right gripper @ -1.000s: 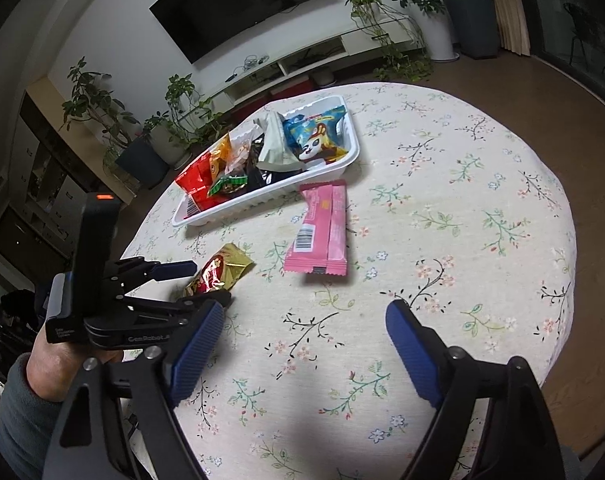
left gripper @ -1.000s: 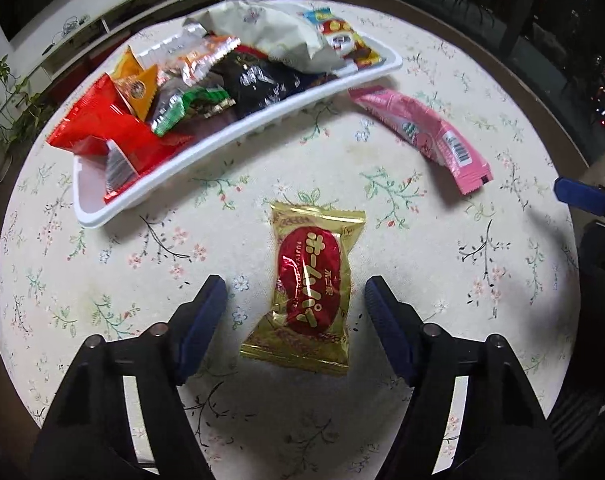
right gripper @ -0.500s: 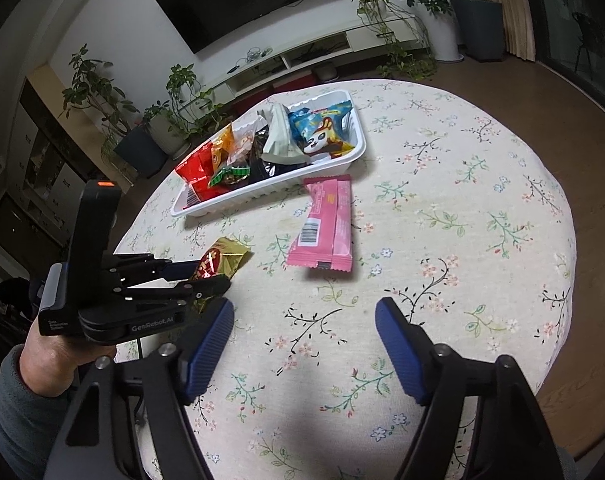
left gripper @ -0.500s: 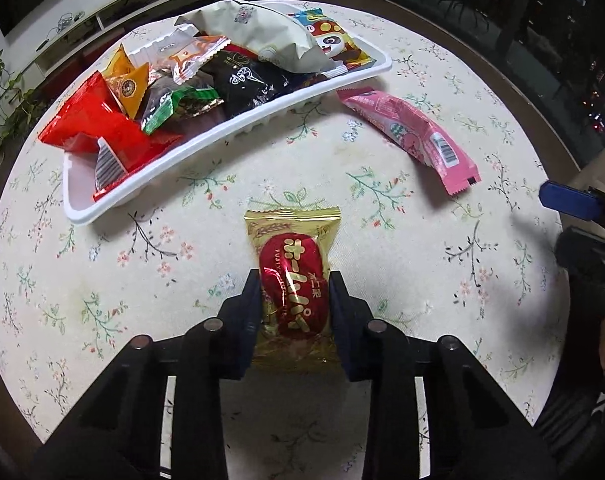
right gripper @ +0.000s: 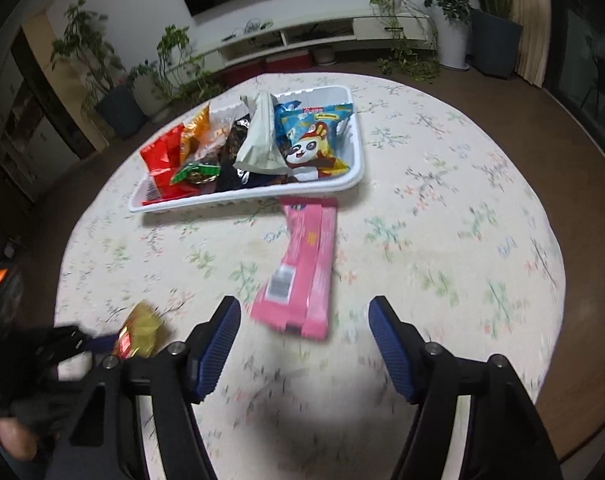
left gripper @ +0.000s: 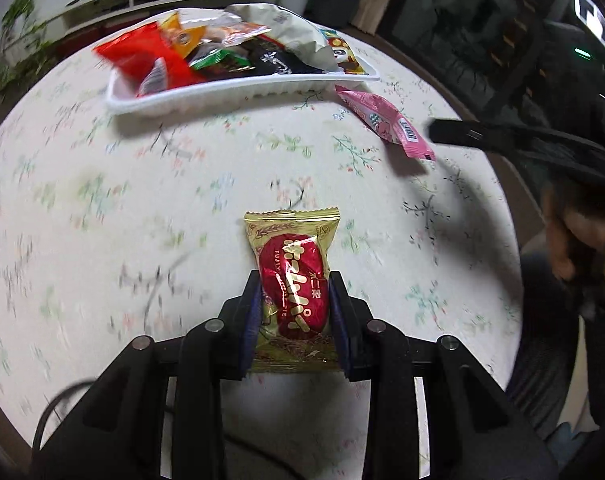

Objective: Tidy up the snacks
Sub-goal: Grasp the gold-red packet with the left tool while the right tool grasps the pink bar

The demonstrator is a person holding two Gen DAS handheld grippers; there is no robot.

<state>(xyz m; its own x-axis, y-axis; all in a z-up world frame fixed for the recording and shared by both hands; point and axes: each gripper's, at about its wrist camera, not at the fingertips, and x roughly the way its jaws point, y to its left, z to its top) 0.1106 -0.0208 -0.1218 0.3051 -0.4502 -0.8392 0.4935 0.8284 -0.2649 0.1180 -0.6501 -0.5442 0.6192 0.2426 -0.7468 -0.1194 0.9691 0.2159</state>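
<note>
left tongs (left gripper: 294,308) clamped on gold-and-red snack (left gripper: 292,280), seemingly just off the desk (left gripper: 102,220). right tongs (right gripper: 302,344) apart, closing, empty, over near end of pink packet (right gripper: 302,272). white tray (right gripper: 246,196) full beyond.

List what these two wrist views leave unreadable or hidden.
- Lower packets in the white tray: buried under the upper ones in both views.
- Gold snack sides: covered by the left hand-held gripper pads clamping it.
- Pink packet print: motion-blurred in the right wrist view; whether the closing right hand-held gripper touches it is unclear.
</note>
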